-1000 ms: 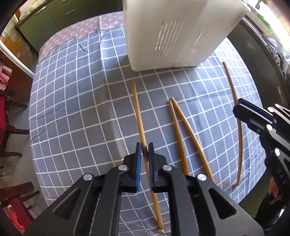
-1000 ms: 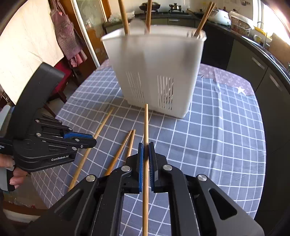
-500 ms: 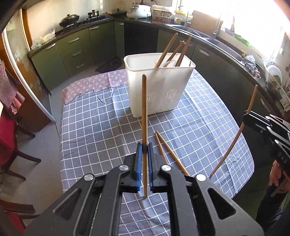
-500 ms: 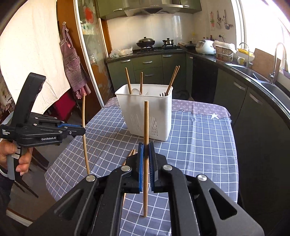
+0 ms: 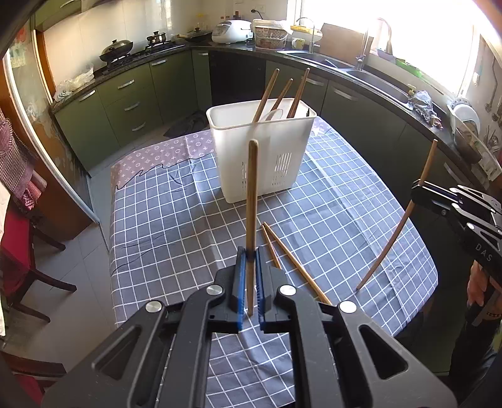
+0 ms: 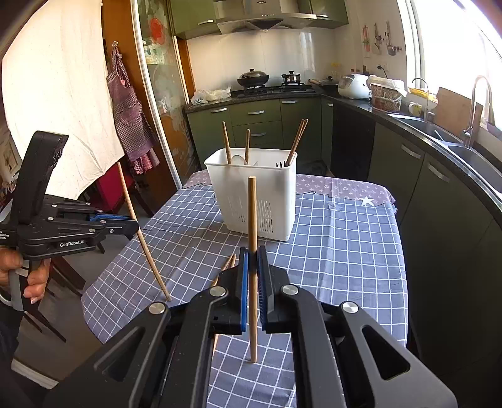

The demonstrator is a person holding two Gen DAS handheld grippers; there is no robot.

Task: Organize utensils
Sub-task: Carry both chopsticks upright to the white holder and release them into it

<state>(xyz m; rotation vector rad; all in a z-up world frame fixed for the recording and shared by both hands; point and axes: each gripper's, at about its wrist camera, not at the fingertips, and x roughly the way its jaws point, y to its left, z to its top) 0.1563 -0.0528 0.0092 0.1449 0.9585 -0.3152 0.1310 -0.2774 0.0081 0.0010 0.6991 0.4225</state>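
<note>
My left gripper and right gripper each pinch one upright brown wooden chopstick, near the white slotted plastic caddy at the bench's far end; thin sticks could pivot, missing its rim.

a home kitchen: green cabinets under a dark counter, a gas stove with a wok below a range hood, a rice cooker, a sink by the bright window (an apron hangs near the door).
</note>
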